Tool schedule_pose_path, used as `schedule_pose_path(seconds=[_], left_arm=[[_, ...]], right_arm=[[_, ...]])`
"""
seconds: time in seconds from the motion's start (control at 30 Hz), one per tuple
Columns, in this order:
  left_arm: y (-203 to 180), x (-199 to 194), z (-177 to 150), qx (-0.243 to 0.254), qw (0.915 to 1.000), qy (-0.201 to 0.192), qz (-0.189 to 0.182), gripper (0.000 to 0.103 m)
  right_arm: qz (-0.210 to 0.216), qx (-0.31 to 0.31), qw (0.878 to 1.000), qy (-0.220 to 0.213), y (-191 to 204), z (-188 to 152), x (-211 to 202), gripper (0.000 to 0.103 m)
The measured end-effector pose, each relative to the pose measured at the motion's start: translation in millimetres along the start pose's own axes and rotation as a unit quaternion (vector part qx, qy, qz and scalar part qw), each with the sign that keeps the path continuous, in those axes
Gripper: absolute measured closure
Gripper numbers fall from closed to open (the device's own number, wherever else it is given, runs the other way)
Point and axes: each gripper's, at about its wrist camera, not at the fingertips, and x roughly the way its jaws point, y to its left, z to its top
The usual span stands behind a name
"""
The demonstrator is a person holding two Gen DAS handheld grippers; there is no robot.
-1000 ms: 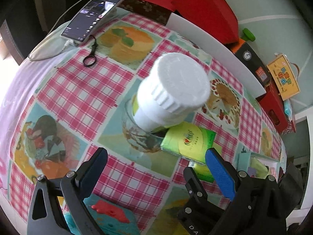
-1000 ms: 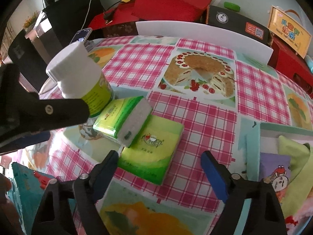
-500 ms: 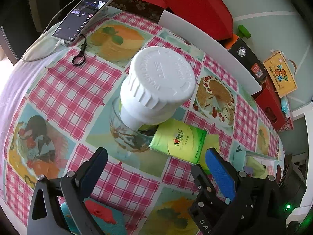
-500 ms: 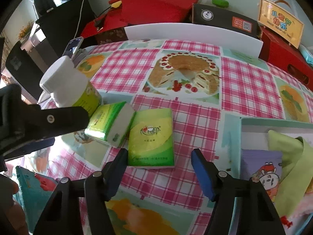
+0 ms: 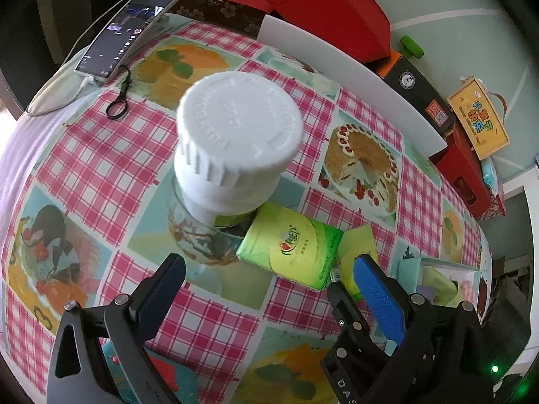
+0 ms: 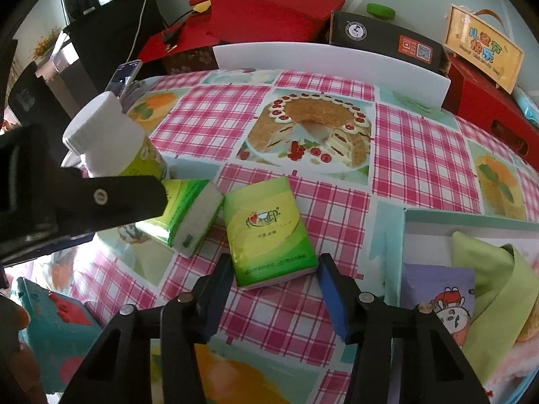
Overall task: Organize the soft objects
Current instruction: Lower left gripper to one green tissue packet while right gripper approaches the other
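Observation:
Two green tissue packs lie on the checked tablecloth. The flat pack (image 6: pixel 269 232) has its near end between the fingers of my right gripper (image 6: pixel 274 269). Its jaws are closing, and the pads stand just off the pack's two sides. The second pack (image 5: pixel 291 247) (image 6: pixel 185 217) leans against a white-capped bottle (image 5: pixel 235 141) (image 6: pixel 107 134). My left gripper (image 5: pixel 267 277) hovers wide open in front of that pack and holds nothing. One of its black fingers (image 6: pixel 101 198) crosses the right wrist view at the left.
A pale box (image 6: pixel 409 217) at the right holds a green cloth (image 6: pixel 488 276) and a purple packet (image 6: pixel 438 289). A teal box (image 6: pixel 57 316) sits at the near left. A phone (image 5: pixel 128 32) lies at the far left. A white board (image 6: pixel 330 64) and red boxes (image 6: pixel 269 10) line the back.
The right gripper's fingers have drawn in on both sides of the flat pack, which now lies straight between them. The left gripper stays open and has barely shifted.

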Motion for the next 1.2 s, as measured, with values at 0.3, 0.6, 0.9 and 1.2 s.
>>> schedule_pose_path(seconds=[0.3, 0.6, 0.9, 1.2], left_arm=[[-8, 8, -2, 0.019, 0.9998, 0.002, 0.009, 0.004], [-10, 10, -1, 0.017, 0.9998, 0.003, 0.012, 0.004], [-13, 9, 0, 0.019, 0.9998, -0.001, 0.011, 0.004], [-28, 27, -4, 0.048, 0.9978, -0.005, 0.046, 0.004]], right_arm=[[-0.001, 0.01, 1.0, 0.009, -10, -8, -12, 0.05], [-0.001, 0.021, 1.0, -0.006, -13, -11, -29, 0.051], [-0.017, 0.031, 0.999, -0.035, -25, -8, -61, 0.051], [-0.031, 0.062, 0.996, -0.047, -52, -7, -77, 0.051]])
